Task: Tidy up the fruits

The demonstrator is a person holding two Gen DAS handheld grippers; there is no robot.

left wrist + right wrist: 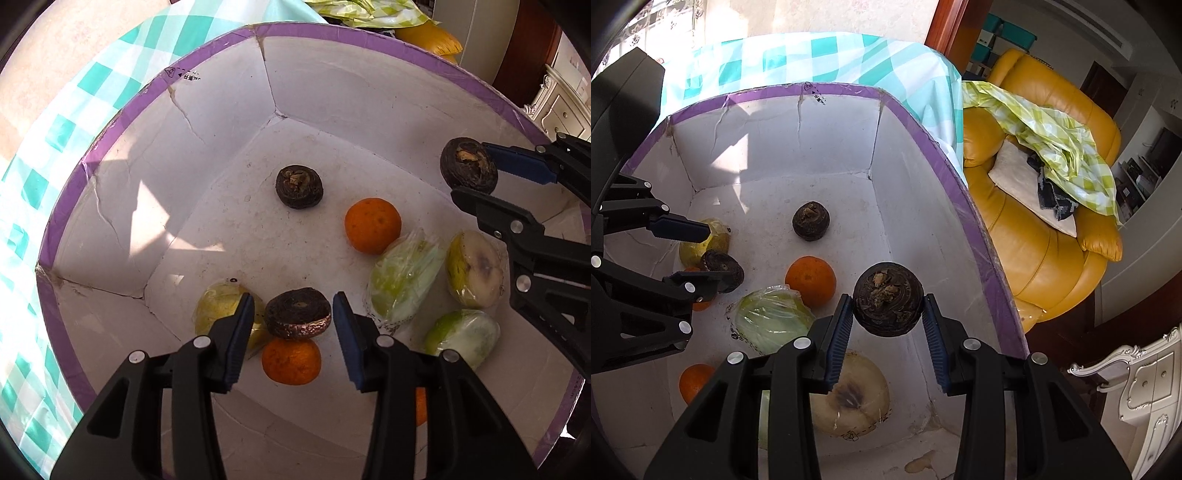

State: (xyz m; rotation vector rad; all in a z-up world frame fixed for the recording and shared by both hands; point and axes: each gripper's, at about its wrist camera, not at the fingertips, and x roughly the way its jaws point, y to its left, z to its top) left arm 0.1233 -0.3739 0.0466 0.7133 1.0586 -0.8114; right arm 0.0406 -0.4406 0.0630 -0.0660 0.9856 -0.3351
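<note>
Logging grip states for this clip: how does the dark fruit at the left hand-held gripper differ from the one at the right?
The left hand-held gripper has open jaws; its dark fruit sits unclamped, tilted on an orange. The right hand-held gripper clamps its dark fruit above the box floor. Both look alike: round, dark brown, rough.

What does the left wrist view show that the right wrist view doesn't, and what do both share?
Left wrist only: a third wrapped green fruit near the box's lower right.
Right wrist only: the yellow armchair with a green checked cloth beside the box.
Both: the purple-rimmed box, the right gripper shut on a dark round fruit, the left gripper open around another dark fruit.
</note>
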